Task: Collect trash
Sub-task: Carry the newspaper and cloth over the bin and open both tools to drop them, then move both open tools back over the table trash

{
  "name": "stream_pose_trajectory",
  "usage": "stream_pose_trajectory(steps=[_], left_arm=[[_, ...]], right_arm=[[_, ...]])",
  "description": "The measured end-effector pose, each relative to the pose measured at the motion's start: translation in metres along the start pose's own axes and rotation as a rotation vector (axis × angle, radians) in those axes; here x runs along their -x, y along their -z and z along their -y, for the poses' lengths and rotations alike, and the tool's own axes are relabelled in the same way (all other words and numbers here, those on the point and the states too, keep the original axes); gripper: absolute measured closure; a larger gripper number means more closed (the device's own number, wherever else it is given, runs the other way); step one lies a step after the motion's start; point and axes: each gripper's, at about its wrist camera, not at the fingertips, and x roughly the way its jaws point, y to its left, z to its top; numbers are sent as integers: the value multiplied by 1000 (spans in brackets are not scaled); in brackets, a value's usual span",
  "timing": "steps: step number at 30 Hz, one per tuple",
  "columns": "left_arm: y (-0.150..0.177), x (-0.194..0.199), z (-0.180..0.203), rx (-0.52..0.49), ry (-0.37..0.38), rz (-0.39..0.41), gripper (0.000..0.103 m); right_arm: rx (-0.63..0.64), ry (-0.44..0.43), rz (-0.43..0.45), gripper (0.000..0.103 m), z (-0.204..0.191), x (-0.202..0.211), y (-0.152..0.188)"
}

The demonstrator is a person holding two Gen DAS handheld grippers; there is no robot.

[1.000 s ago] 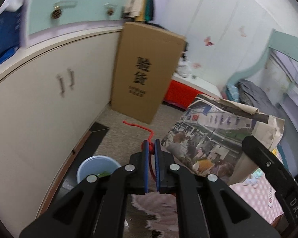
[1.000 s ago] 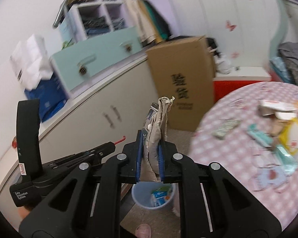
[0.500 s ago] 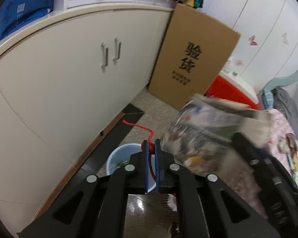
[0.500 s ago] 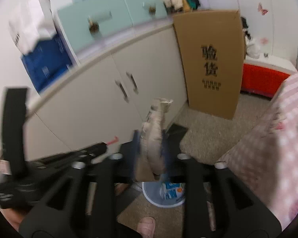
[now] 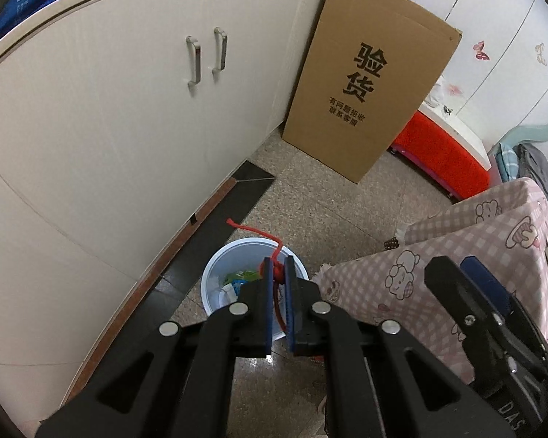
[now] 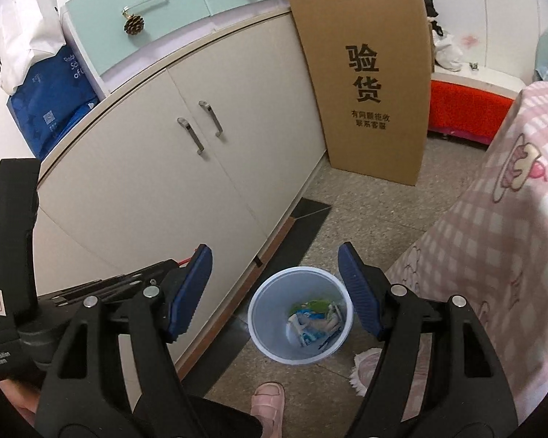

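Above the pale blue bin point(image 6: 299, 323) on the floor beside the cabinet point(image 6: 186, 168), the right gripper point(image 6: 274, 288) is opening with nothing between its jaws, while the left gripper point(image 5: 278, 294) is pinching a red string point(image 5: 263, 235), scraps lying inside the bin

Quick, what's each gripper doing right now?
Left gripper: shut on the red string.
Right gripper: opening, nothing between its jaws.

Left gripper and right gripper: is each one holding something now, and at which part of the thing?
The left gripper is shut on a red string, pinched at its bunched middle, one end curling up free. The right gripper holds nothing; its jaws are opening above the bin.
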Motion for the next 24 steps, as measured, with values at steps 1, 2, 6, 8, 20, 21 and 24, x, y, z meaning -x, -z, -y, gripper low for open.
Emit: stream_pose_trajectory(steps=[1, 2, 6, 8, 20, 21, 24], left_arm=[[0, 0, 1, -3, -1, 0, 97], [0, -1, 2, -6, -1, 0, 97], [-3, -2, 7, -9, 0, 0, 97], [-3, -2, 8, -13, 0, 0, 97], [-11, -13, 10, 31, -41, -29, 39], [-10, -11, 10, 30, -38, -27, 39], [-7, -7, 8, 46, -30, -28, 39]], right_arm=[[3, 5, 8, 32, 0, 2, 0], [5, 14, 17, 32, 0, 4, -1], [6, 36, 39, 31, 2, 11, -2], [-2, 38, 52, 31, 4, 13, -3], [-45, 46, 94, 31, 18, 25, -8], [-49, 46, 89, 31, 19, 25, -7], [-62, 45, 87, 31, 21, 29, -6]])
